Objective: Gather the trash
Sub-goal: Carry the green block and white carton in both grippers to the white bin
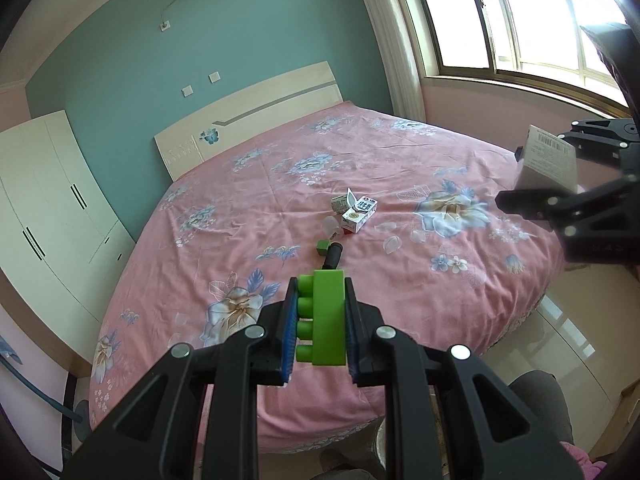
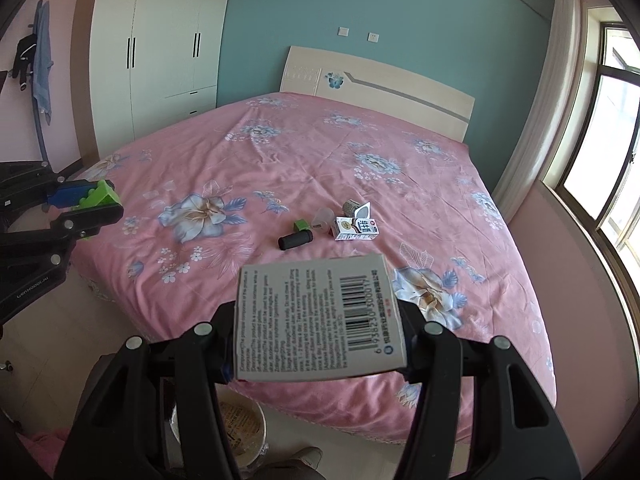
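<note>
Left gripper (image 1: 320,320) fingers clamp a green block (image 1: 323,316), right gripper (image 2: 320,328) fingers clamp a white box (image 2: 320,320), both above the bed (image 1: 400,160) edge, carton (image 1: 360,214) lying mid-bed

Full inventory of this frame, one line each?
Green plastic studded block: 1, in left claw.
Grey printed cardboard box: 1, in right claw.
White milk carton: 1, mid-bed.
Black cylinder: 1, mid-bed.
Small green cube: 1, beside cylinder.
Pink floral bed: 1.
White wardrobe: 1, left wall.
Bin: 1, floor below.
Left claw: shut on block.
Right claw: shut on box.
</note>
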